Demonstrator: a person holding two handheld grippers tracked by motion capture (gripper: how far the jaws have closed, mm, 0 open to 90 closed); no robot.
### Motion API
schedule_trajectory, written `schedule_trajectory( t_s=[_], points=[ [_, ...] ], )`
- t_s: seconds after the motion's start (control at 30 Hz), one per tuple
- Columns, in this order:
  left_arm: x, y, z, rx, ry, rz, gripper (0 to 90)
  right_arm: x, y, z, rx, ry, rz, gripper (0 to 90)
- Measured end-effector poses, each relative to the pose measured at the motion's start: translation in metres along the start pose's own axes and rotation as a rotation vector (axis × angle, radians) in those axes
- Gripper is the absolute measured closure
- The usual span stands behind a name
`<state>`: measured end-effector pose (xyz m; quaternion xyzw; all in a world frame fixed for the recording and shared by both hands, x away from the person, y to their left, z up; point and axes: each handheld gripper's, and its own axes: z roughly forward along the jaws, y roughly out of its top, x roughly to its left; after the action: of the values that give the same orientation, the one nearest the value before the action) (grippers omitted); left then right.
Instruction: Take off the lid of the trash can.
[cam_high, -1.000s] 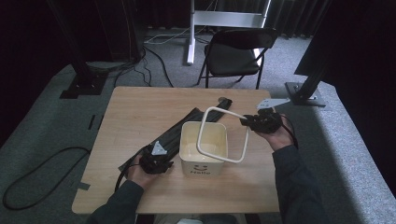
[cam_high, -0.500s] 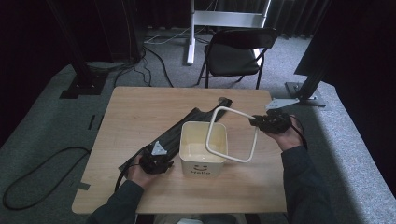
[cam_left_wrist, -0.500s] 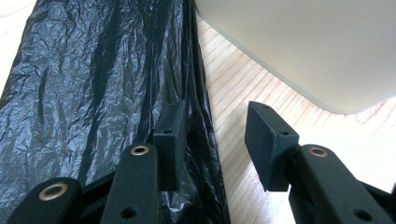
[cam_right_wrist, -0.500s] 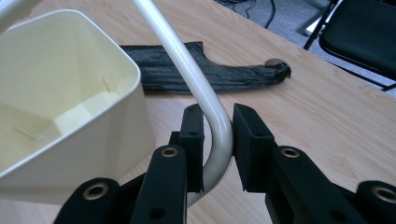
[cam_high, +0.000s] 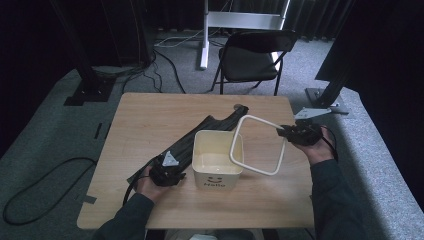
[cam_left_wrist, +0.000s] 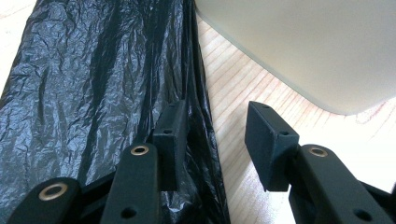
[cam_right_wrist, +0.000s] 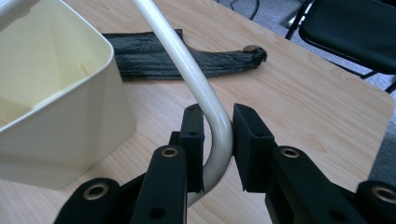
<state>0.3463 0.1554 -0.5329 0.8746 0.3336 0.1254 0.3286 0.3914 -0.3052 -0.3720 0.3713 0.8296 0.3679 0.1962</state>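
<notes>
On the counter (cam_high: 150, 125), the left tongs (cam_left_wrist: 215, 135) stood open beside the cream bin (cam_high: 217, 162), one jaw on the black bag (cam_high: 210, 127), while farther off the right tongs (cam_right_wrist: 218, 140) clamped the corner of the white frame (cam_high: 260, 145), lifted above the bin.

Left gripper view: bin (cam_left_wrist: 308, 42) cut off by top and right edges; black bag (cam_left_wrist: 93, 93) runs past frame edges. Right gripper view: my pads (cam_right_wrist: 194, 140) hide part of frame's (cam_right_wrist: 205, 100) corner; bin rim cropped at left.
</notes>
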Motion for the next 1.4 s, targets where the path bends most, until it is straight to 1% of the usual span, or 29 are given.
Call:
schedule_trajectory(
  t_s=[0.27, 0.67, 0.77, 0.9, 1.13, 1.4],
  points=[
    [0.000, 0.000, 0.000, 0.000, 0.000, 0.000, 58.9, -0.008, -0.010, -0.008, 0.006, -0.023, 0.016, 75.0],
    [0.000, 0.000, 0.000, -0.002, 0.000, -0.002, 58.9, -0.015, -0.022, -0.014, 0.019, -0.040, 0.031, 75.1],
    [0.000, 0.000, 0.000, -0.002, 0.001, -0.002, 58.8, -0.017, -0.024, -0.017, 0.021, -0.045, 0.028, 75.1],
    [0.000, 0.000, 0.000, -0.002, 0.001, -0.002, 58.8, -0.019, -0.029, -0.019, 0.033, -0.052, 0.033, 75.1],
    [0.000, 0.000, 0.000, -0.003, 0.001, -0.001, 58.8, -0.022, -0.037, -0.019, 0.054, -0.059, 0.039, 75.2],
    [0.000, 0.000, 0.000, -0.003, 0.002, 0.001, 58.8, -0.020, -0.041, -0.011, 0.071, -0.055, 0.032, 75.1]
  ],
)
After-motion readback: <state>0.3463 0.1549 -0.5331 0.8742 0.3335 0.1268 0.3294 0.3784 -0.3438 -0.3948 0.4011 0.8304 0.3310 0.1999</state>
